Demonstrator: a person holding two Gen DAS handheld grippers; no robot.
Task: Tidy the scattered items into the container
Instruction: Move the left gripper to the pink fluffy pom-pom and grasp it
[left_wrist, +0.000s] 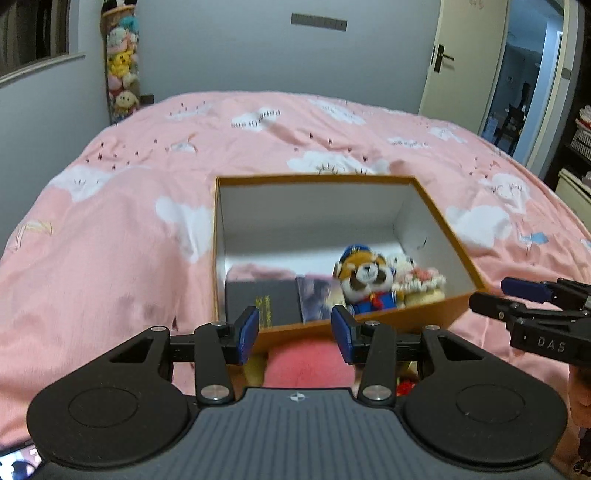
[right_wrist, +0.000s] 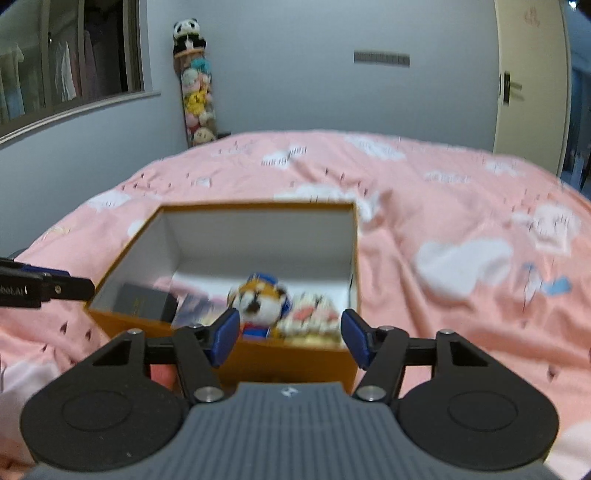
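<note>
An orange box (left_wrist: 314, 178) (right_wrist: 258, 205) with a white inside stands open on the pink bed. In it lie a red panda plush (left_wrist: 365, 280) (right_wrist: 260, 299) in a blue cap, a cream flower plush (left_wrist: 421, 282) (right_wrist: 314, 317), a dark flat case (left_wrist: 258, 295) (right_wrist: 144, 301) and a photo card (left_wrist: 317, 295) (right_wrist: 195, 308). My left gripper (left_wrist: 294, 334) is open just short of the box's near wall, with nothing pinched. A soft pink thing (left_wrist: 310, 365) lies below it. My right gripper (right_wrist: 290, 338) is open and empty near the box's near right corner.
The pink cloud-print duvet (left_wrist: 110, 258) (right_wrist: 443, 221) spreads around the box. A tall column of plush toys (left_wrist: 122, 74) (right_wrist: 195, 92) stands against the far wall. A door (left_wrist: 465, 55) is at the right and shelves (left_wrist: 580, 147) beyond the bed's right edge.
</note>
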